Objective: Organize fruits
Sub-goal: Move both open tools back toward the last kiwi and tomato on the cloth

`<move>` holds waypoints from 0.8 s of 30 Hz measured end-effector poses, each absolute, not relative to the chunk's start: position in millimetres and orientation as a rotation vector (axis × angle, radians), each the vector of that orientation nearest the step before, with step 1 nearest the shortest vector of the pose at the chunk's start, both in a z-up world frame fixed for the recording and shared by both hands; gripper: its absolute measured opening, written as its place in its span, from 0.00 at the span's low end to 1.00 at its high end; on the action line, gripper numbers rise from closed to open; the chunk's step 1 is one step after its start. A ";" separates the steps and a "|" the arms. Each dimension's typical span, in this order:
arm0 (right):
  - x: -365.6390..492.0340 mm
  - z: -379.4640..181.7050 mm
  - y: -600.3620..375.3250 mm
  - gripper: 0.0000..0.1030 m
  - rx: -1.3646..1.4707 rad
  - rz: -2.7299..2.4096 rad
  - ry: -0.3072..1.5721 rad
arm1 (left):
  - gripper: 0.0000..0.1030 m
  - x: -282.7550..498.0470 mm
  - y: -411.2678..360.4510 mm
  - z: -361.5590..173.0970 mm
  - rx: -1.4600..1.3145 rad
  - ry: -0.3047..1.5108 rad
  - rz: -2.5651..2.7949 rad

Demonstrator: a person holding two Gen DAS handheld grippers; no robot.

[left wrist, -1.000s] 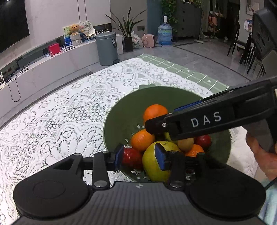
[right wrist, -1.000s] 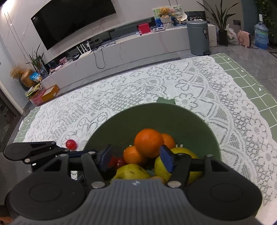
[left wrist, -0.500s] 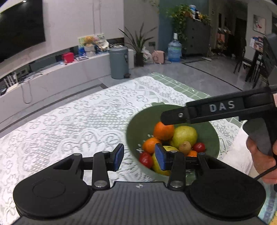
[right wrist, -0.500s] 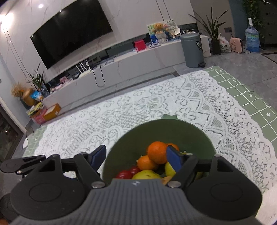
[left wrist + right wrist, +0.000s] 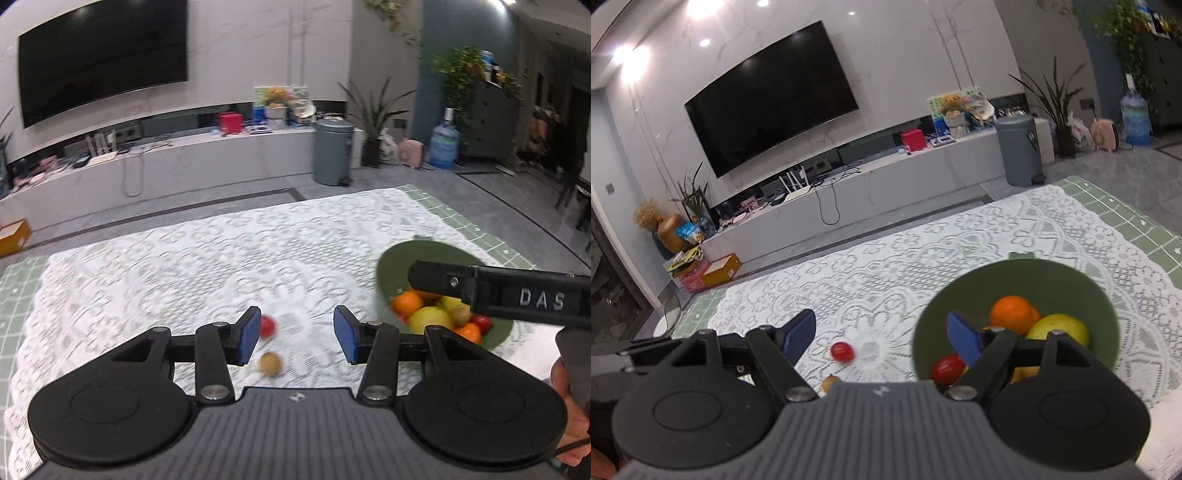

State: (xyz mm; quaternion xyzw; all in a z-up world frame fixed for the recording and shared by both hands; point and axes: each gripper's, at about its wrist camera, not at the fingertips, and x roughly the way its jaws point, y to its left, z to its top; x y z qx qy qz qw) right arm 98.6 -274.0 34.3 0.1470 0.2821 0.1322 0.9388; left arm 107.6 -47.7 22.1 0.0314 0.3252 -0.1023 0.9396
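Note:
A green bowl [image 5: 402, 258] at the right of the table holds oranges, a yellow-green fruit [image 5: 430, 319] and small red ones. My left gripper [image 5: 297, 334] hovers over the lace cloth left of the bowl, its jaws opening with nothing gripped. On the cloth beneath lie a small red fruit [image 5: 267, 326] by the left pad and a small brown fruit [image 5: 270, 363]. My right gripper [image 5: 882, 338] is also opening and empty, with its right pad over the bowl [image 5: 1015, 273]. The red fruit [image 5: 842, 351] shows between its pads; its body partly hides the brown fruit [image 5: 830, 382].
A white lace tablecloth [image 5: 184, 266] covers a green checked mat [image 5: 1126, 210]. The right gripper's finger [image 5: 517, 295] crosses over the bowl in the left wrist view, with a person's hand [image 5: 572, 424] behind it. A TV bench and a grey bin [image 5: 332, 151] stand beyond the table.
Both grippers have pulled back and up from the bowl, and both pairs of jaws have widened. The left view has swung left, where a red and a brown fruit now lie on the cloth.

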 end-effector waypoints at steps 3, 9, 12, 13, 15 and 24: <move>95.0 27.6 -253.8 0.72 0.253 0.277 0.581 | 0.52 102.0 -32.1 16.1 0.054 0.665 -0.184; 92.1 9.0 -224.7 0.67 0.158 0.279 0.589 | 0.52 93.7 -11.8 -2.5 0.041 0.658 -0.174; 91.3 0.6 -211.0 0.66 0.077 0.291 0.580 | 0.52 94.8 -3.1 -14.5 0.021 0.663 -0.167; 91.9 -1.9 -205.8 0.66 0.047 0.292 0.580 | 0.52 96.2 -0.9 -18.6 0.016 0.666 -0.162; 93.5 -6.8 -196.9 0.64 0.003 0.295 0.587 | 0.52 96.1 3.5 -25.8 0.011 0.667 -0.155; 109.8 -27.6 -178.5 0.56 -0.078 0.313 0.658 | 0.50 108.9 23.7 -51.2 -0.065 0.749 -0.213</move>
